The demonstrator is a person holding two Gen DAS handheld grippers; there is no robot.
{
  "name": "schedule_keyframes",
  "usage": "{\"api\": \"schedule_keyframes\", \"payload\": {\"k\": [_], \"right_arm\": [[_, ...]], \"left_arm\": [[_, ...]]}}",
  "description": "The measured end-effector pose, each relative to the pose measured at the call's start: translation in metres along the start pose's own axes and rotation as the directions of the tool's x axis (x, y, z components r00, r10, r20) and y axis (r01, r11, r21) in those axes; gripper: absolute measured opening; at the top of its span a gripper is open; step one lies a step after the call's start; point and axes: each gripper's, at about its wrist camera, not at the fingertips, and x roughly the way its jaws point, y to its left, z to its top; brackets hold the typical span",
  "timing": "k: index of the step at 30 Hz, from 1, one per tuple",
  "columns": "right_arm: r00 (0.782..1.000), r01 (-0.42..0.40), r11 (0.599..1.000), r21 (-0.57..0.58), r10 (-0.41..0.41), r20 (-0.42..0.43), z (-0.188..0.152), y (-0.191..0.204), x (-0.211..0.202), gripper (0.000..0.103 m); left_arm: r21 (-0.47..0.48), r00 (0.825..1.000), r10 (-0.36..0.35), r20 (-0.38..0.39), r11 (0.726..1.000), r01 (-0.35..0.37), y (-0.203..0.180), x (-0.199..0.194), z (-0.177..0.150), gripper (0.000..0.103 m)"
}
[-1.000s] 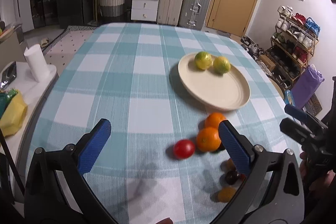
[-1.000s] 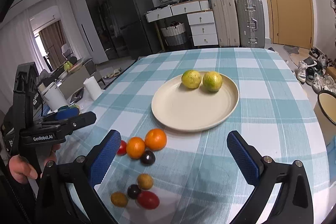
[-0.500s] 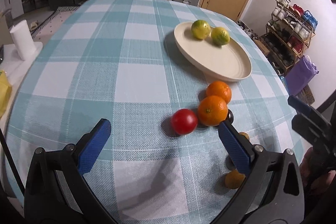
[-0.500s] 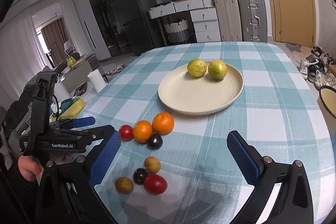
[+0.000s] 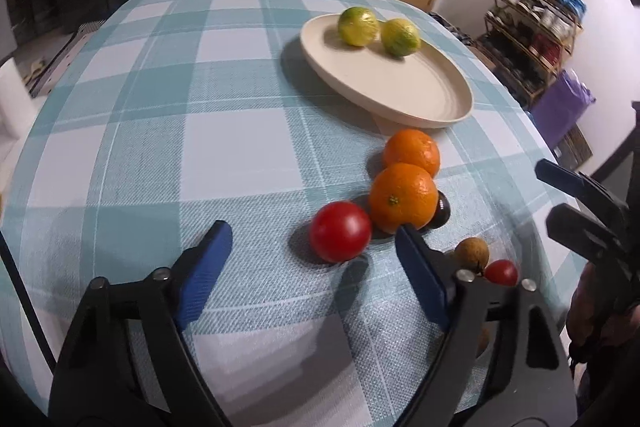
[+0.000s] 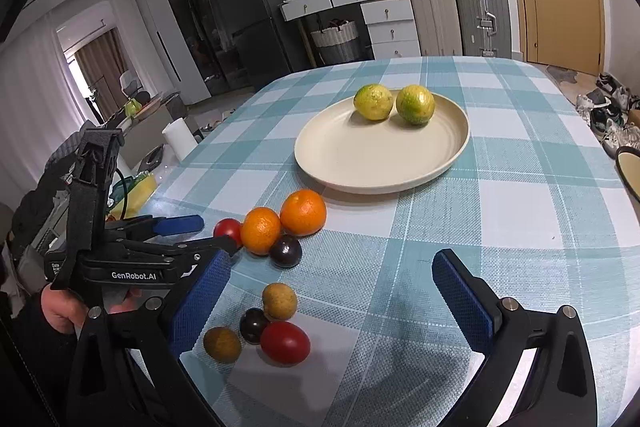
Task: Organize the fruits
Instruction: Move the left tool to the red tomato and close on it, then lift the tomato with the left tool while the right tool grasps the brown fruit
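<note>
Down at the near edge of the checked tablecloth point(image 5: 168, 131), the left gripper point(image 5: 316, 247) tilts steeply toward the fruit, its blue-padded jaws closing with nothing pressed between them; a red tomato point(image 5: 340, 231) sits just ahead of the gap and nearer the right finger, untouched. From the right wrist view the same tool comes in from the left, held in a person's hand point(image 6: 60, 311), its tips close to that tomato. The right gripper point(image 6: 332, 279) hangs lower over the cloth with its jaws spread wide and empty.

Taking the cream plate point(image 6: 360, 163) as landmark: two yellow-green citrus fruits point(image 6: 394, 103) rest side by side on its far part. Just off its near rim lie two oranges point(image 6: 284, 221), touching each other, with the tomato against the nearer one and a dark plum point(image 6: 285, 251) tucked beside it. Farther from the plate, toward the right gripper, a second cluster holds two brownish round fruits point(image 6: 279, 301), a small dark one point(image 6: 253, 325) and a glossy red tomato point(image 6: 285, 342).
</note>
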Motion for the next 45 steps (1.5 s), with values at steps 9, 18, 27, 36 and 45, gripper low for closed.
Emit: {"api": "schedule_keyframes", "payload": {"k": [9,18,27,36,45], "right_arm": [[1.000,-0.004,1.000,0.018,0.004,-0.010,0.000,-0.004,0.005,0.103],[1.000,-0.003,1.000,0.017,0.004,-0.006,0.001,-0.003,0.001,0.103],[0.996,-0.088,0.995,0.038,0.089,-0.024,-0.002,0.000,-0.006,0.103],[0.987,-0.149,0.988,-0.044,0.146,-0.068,-0.024,0.024,-0.020,0.103],[0.972,-0.217,0.973,-0.079,0.208,-0.106,-0.046,0.054,-0.025,0.103]], "left_arm": [[0.078,0.997,-0.074,0.005,0.994,0.074,-0.004,0.001,0.009,0.028],[0.100,0.997,-0.083,-0.001,0.992,0.083,-0.004,-0.003,0.006,0.027],[0.086,0.996,-0.078,0.032,0.994,0.075,0.002,-0.020,0.005,0.027],[0.063,0.997,-0.045,0.055,0.997,0.041,0.009,-0.039,0.001,0.027],[0.029,0.996,-0.039,0.076,0.999,0.037,0.011,-0.055,-0.002,0.027]]}}
